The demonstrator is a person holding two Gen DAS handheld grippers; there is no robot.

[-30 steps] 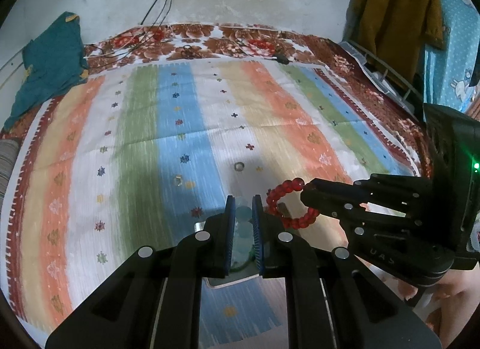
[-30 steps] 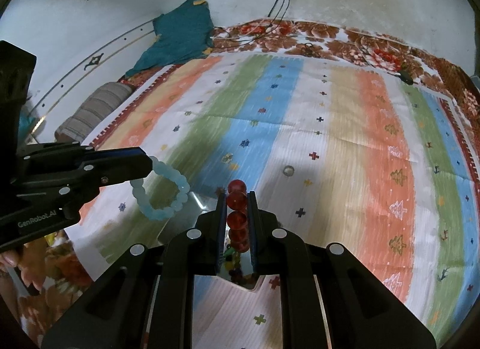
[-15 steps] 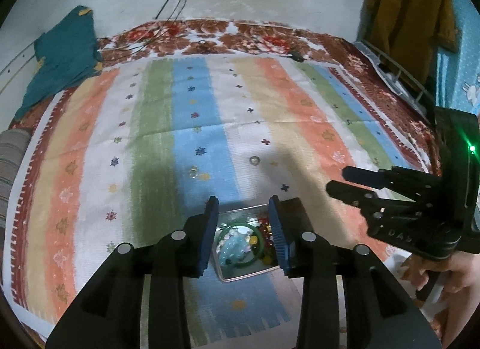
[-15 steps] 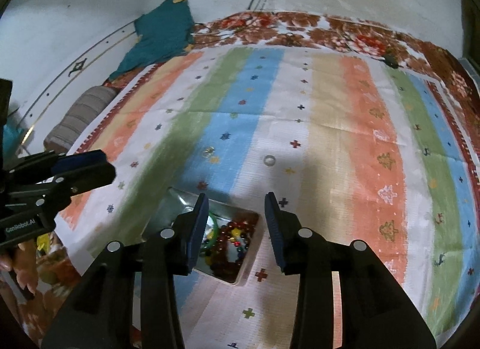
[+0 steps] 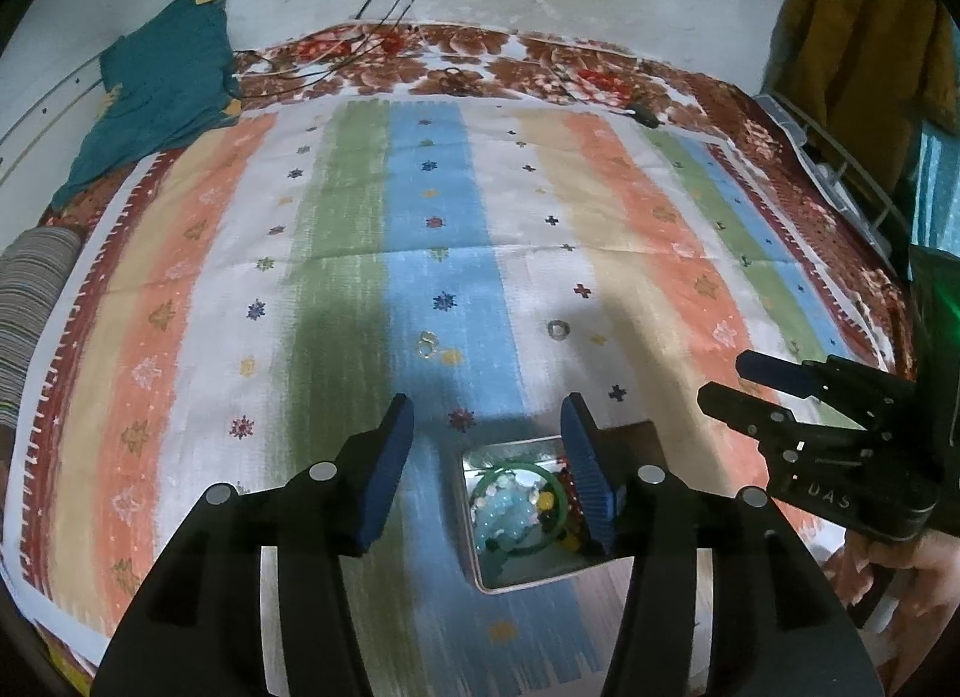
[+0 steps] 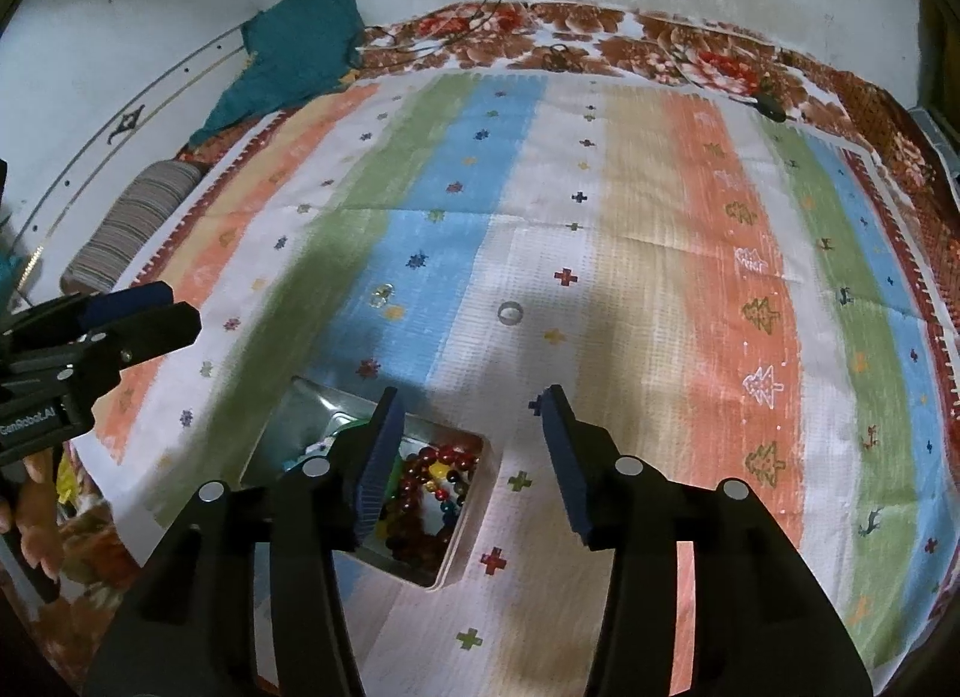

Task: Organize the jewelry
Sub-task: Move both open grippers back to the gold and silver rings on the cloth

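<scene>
Now that both bracelets have dropped into the tin (image 5: 480, 568) near the blanket's (image 5: 660, 253) front edge, the left gripper (image 5: 486, 472) and right gripper (image 6: 471, 457) hover empty, jaws opening; two rings (image 6: 510, 312) remain mid-blanket, probably next.

The left hand-held gripper (image 5: 486, 433) hangs over a striped bedspread (image 5: 336, 253), its jaws opening with nothing between them. Below it a metal tin (image 5: 528, 577) holds a green bangle (image 5: 517, 466) and pale blue beads (image 5: 504, 514). The right hand-held gripper (image 5: 729, 382) is alongside, also empty. Two small rings (image 5: 558, 330) lie farther up the bedspread.
</scene>
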